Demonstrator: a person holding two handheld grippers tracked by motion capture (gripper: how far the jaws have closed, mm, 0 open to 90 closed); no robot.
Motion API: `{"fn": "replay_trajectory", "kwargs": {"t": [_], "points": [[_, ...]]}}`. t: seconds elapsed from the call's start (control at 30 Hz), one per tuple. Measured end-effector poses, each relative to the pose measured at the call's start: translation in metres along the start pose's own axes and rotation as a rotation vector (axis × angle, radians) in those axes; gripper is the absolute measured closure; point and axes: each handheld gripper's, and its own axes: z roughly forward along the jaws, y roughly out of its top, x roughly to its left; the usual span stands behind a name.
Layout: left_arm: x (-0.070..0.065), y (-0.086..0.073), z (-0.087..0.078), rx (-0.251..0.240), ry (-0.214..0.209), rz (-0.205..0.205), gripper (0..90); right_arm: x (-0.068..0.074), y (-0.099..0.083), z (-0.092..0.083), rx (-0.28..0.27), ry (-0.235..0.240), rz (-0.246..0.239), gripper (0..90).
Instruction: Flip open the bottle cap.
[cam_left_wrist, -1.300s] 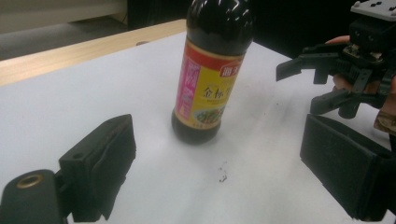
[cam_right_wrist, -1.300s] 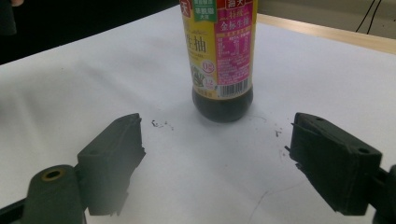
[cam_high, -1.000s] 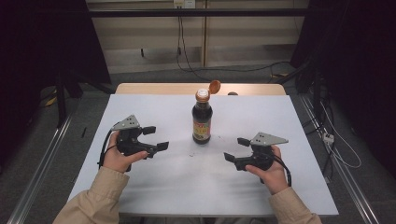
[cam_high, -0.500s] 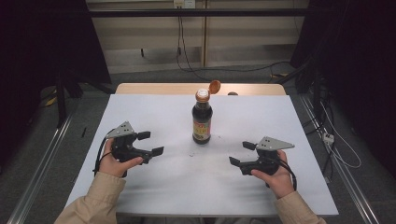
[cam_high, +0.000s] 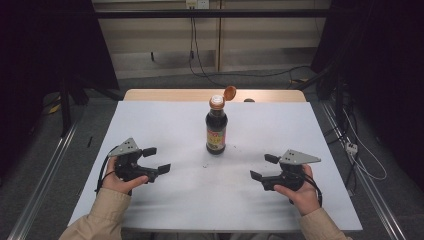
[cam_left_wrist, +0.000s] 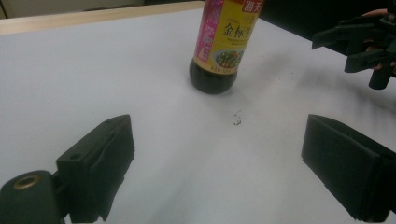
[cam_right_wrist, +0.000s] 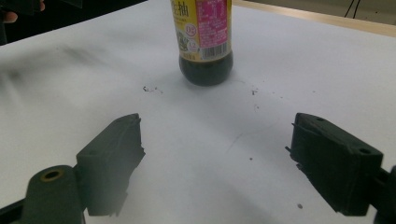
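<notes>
Change: since a second ago both hands have drawn back toward the lower edge of the high view; the left gripper (cam_high: 151, 161) sits lower and further out, the right gripper (cam_high: 265, 167) likewise.
Meaning: the bottle (cam_high: 216, 126) stands alone with its cap (cam_high: 229, 93) flipped open, so I judge the opening done and the hands retreating.
Left jaws: wide apart, nothing between them, low over the sheet (cam_high: 165, 120).
Right jaws: also spread, empty.
Bottle: upright, centre of the high view, well apart from both grippers and between them.
Left gripper view: bottle (cam_left_wrist: 223, 51) at top centre, beyond the jaw tips.
Right gripper view: bottle (cam_right_wrist: 204, 44) at top centre, ahead of the gap.
</notes>
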Motion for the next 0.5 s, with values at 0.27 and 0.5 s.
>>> {"fn": "replay_trajectory", "kwargs": {"t": [0.27,0.5], "points": [[0.0,-0.007,-0.004,-0.004,0.012,0.007,9.2,-0.001,-0.007,-0.007,0.015,-0.008,-0.006,16.2],[-0.001,-0.014,-0.009,-0.002,0.021,0.001,9.2,-0.002,-0.013,-0.014,0.02,-0.02,-0.008,15.9]]}}
